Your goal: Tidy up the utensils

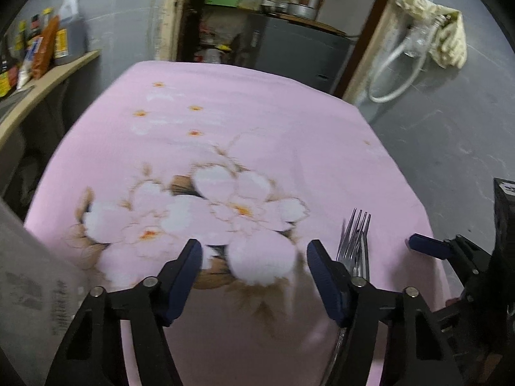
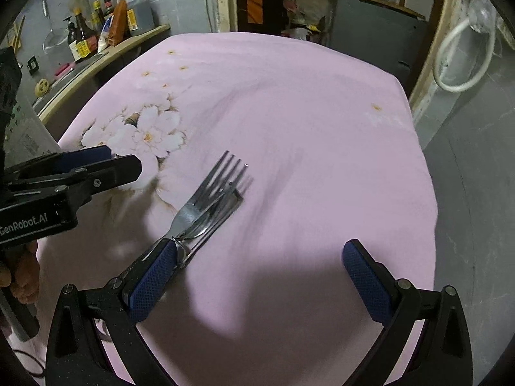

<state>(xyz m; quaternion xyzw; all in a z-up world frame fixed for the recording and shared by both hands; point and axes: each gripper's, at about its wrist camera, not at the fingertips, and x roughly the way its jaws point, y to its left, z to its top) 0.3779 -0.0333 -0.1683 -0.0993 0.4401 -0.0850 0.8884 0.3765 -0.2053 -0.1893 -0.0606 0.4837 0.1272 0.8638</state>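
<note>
A bunch of metal utensils (image 2: 209, 202), with a fork on top of a serrated knife and a spoon, lies on the pink flowered tablecloth (image 2: 305, 128). Its handles run under the left finger (image 2: 154, 276) of my right gripper (image 2: 260, 273), which stands wide open over bare cloth. In the left wrist view the fork tines (image 1: 355, 234) show just right of my left gripper (image 1: 254, 257), outside its jaws. That gripper is open with only cloth between its fingers. The right gripper's blue tip (image 1: 428, 246) sits further right, and the left gripper (image 2: 96, 167) appears at the left of the right wrist view.
A grey printed object (image 1: 32, 276) stands at the table's left edge. A shelf with bottles (image 2: 96, 29) runs along the left wall. The table's right edge (image 2: 425, 167) drops to a grey floor. A white hose (image 2: 463, 61) hangs at the far right.
</note>
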